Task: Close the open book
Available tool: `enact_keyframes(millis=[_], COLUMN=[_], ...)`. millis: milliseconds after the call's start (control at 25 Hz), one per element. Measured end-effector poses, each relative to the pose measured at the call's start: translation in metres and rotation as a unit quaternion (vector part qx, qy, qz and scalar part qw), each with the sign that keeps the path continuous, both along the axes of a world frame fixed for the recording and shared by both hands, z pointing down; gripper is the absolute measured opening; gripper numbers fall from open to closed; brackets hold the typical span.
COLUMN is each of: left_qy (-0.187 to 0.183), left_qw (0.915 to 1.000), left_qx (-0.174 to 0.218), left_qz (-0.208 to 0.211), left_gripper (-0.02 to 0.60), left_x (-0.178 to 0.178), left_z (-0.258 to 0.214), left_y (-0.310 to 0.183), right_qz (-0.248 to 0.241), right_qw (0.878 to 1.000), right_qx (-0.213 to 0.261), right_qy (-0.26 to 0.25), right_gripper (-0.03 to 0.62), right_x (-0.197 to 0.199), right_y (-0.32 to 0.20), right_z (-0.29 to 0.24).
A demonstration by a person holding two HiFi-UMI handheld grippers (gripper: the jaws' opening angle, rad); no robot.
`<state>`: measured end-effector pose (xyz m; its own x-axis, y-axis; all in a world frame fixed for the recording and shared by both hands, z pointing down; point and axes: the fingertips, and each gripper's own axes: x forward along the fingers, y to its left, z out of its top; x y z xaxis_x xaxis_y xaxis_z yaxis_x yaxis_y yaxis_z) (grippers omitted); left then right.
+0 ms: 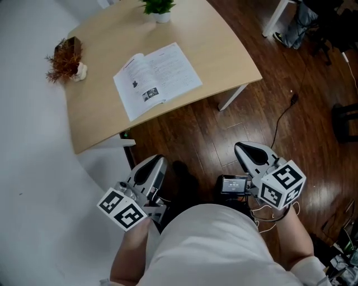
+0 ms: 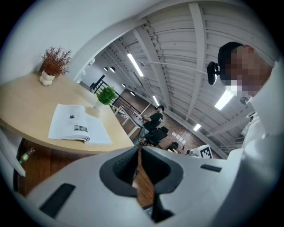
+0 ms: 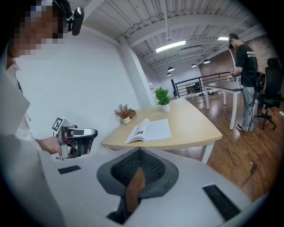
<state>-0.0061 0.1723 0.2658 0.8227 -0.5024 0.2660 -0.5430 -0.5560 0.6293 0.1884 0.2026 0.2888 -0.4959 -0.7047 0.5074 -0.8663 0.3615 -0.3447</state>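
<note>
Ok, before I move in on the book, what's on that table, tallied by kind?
Books: 1, the open book
Plants: 2, the green potted plant and the dried reddish plant
Total: 3
</note>
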Motion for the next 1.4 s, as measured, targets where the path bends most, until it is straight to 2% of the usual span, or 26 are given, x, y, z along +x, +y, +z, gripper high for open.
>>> enact_keyframes(millis=[320,600,760,1040,1400], left_qy=[-0.004,0.006,0.008,0.003,-0.016], left_qw=[0.9994,0.9992,0.9994,0.9979,0.9955], left_qx=[0.033,0.037,0.033,0.045,0.052], left_qz=[0.014,0.012,0.0,-0.047,-0.078], left_gripper=[-0.002,-0.002,-0.002,-0.002,-0.002], left_x=[-0.047,-0.062,-0.057,-0.035,-0.004], left_z=[-0.015,-0.023,-0.025,-0.039,-0.042], left_y=[-0.028,-0.034,-0.041,-0.072,-0.094], right_qz=[0.02,0.015,0.001,-0.061,-0.127], right_qw=[0.999,0.999,0.999,0.996,0.989], right_qx=[0.035,0.043,0.044,0.058,0.077], right_qy=[0.007,0.017,0.016,0.008,0.003], right_gripper=[0.002,0.002,0.002,0.002,0.002], right_x=[-0.039,-0.051,-0.048,-0.042,-0.03], right_y=[-0.034,-0.047,-0.061,-0.101,-0.138], right_z=[-0.018,-0.025,-0.027,-0.039,-0.047])
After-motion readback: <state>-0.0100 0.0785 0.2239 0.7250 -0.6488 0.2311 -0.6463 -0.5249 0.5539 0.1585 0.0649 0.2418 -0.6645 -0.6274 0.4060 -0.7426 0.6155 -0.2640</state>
